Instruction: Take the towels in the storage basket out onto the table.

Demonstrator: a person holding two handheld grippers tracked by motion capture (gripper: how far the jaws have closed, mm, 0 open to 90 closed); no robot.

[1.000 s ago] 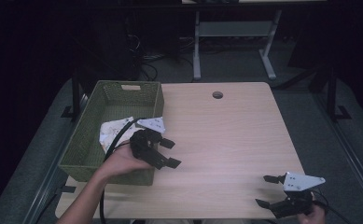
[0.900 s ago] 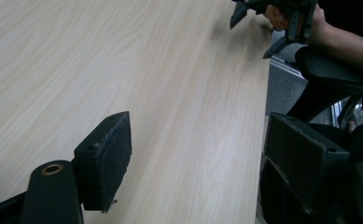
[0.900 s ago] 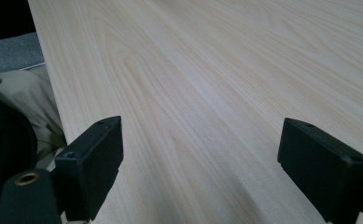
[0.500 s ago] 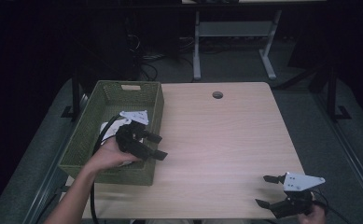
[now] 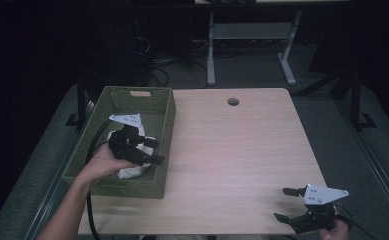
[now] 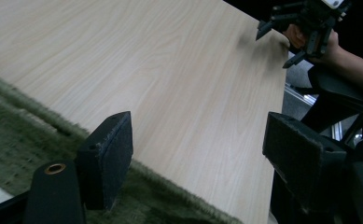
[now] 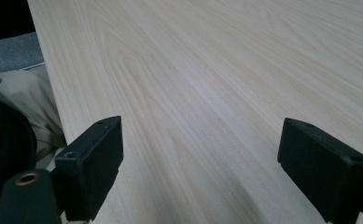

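Left gripper wide over green basket, white item seen from above, right gripper wide.

The left hand-held gripper hung over the green woven basket at the bench's left edge, jaws apart, above something white inside; the right hand-held gripper sat open at the near right corner, well apart.

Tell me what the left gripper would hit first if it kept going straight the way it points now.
Probably the basket wall on the table side: the left gripper sits open inside, aimed across that rim toward bare tabletop. Height is unclear.
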